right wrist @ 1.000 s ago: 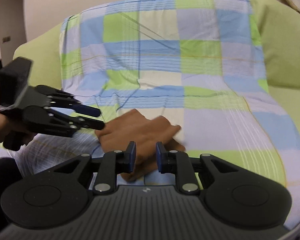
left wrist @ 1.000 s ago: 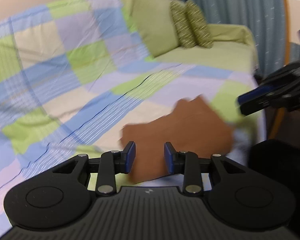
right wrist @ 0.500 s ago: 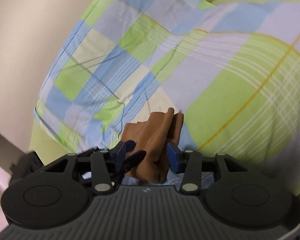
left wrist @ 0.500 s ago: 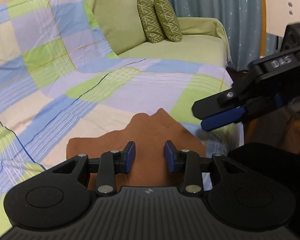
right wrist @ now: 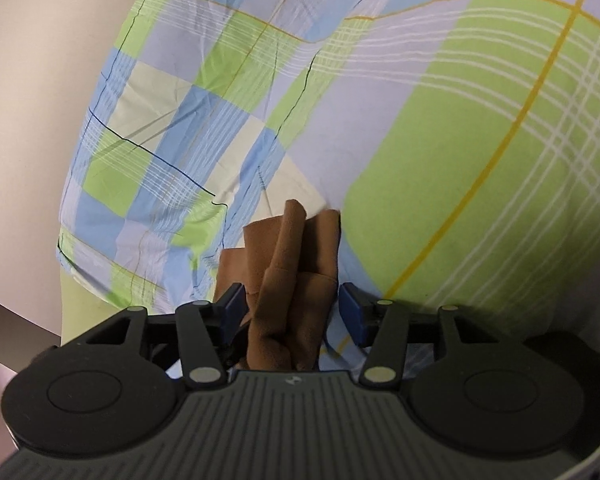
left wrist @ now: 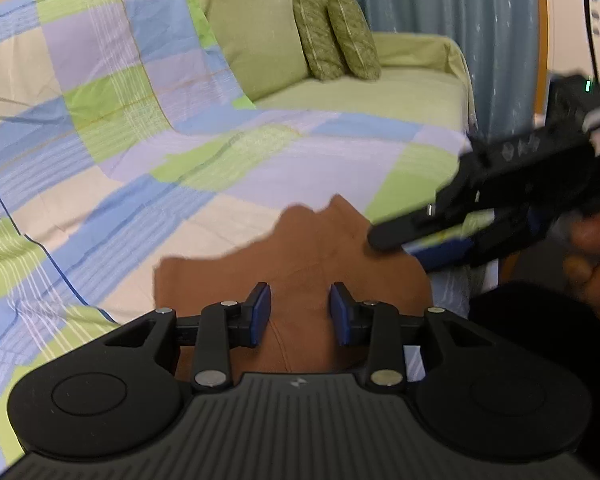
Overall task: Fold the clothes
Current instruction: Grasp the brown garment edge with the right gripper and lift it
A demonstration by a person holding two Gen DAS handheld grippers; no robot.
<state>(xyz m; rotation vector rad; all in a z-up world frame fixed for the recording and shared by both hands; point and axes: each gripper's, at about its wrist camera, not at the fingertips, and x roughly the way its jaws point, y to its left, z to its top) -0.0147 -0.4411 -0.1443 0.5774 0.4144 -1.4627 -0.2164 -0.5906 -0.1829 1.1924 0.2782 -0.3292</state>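
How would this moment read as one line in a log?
left gripper: open above brown cloth | right gripper: open around bunched cloth | surface: checked sheet

Left wrist: low, close, facing 12 o'clock over brown garment [left wrist: 300,256] | Right wrist: steeply downward, close | shared: garment, checked sheet [right wrist: 480,152]

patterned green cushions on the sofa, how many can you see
2: one patterned green cushion and a second stand side by side, touching, against the sofa back by the far armrest. Others may lie outside the view.
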